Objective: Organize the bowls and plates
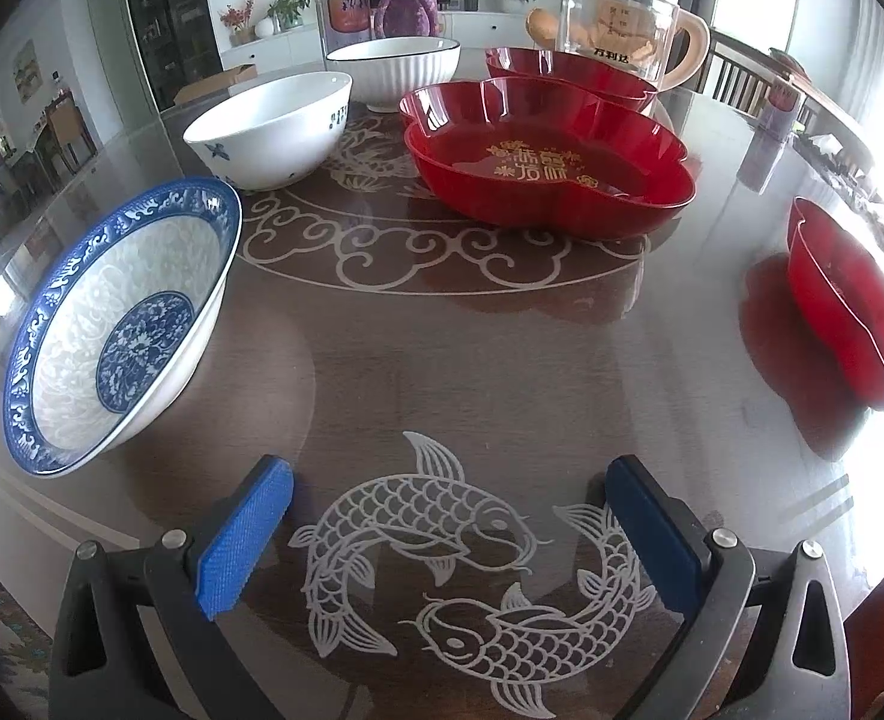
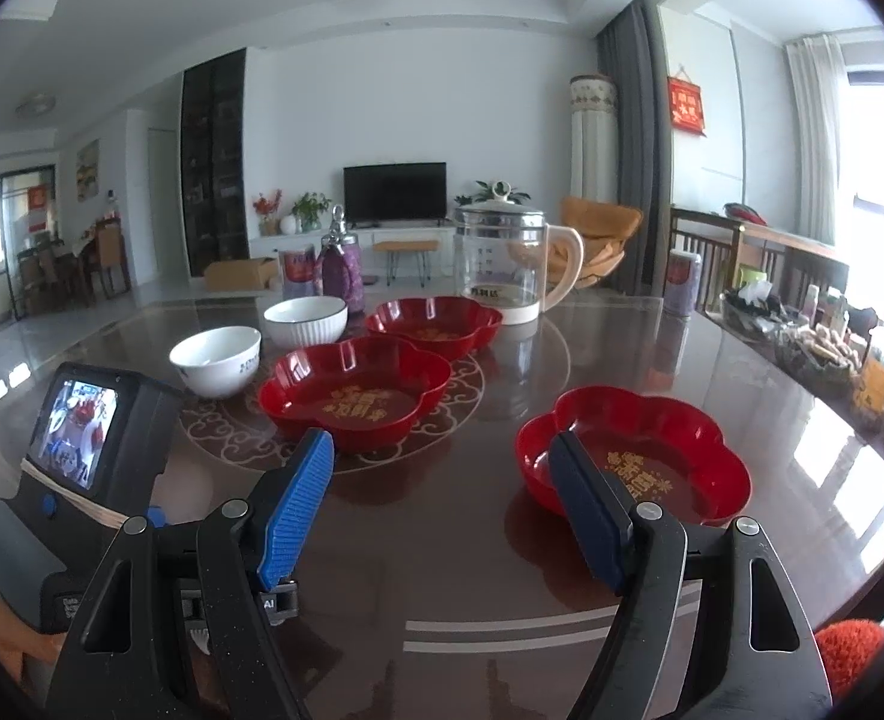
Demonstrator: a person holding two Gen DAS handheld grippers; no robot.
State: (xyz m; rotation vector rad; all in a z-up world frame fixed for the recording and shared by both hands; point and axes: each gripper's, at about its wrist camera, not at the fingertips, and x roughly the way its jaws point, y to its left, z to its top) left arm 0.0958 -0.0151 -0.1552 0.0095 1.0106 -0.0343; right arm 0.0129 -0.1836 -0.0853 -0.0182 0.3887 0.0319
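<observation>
Gaping empty, both tongs [image 1: 448,531] [image 2: 445,498] — right pad hiding the near red plate's [image 2: 670,438] rim.

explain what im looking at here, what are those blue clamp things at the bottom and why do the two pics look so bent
A person holds a two-finger gripper in each hand; no robot arm. Each carries a wide-angle camera looking along its fingers, which bends the picture. One picture is from the left gripper, the other from the right gripper. The blue pieces are their finger pads. Both stand open and hold nothing. On the glossy table lie a blue-patterned bowl, two white bowls, three red flower-shaped dishes and a glass kettle.
</observation>
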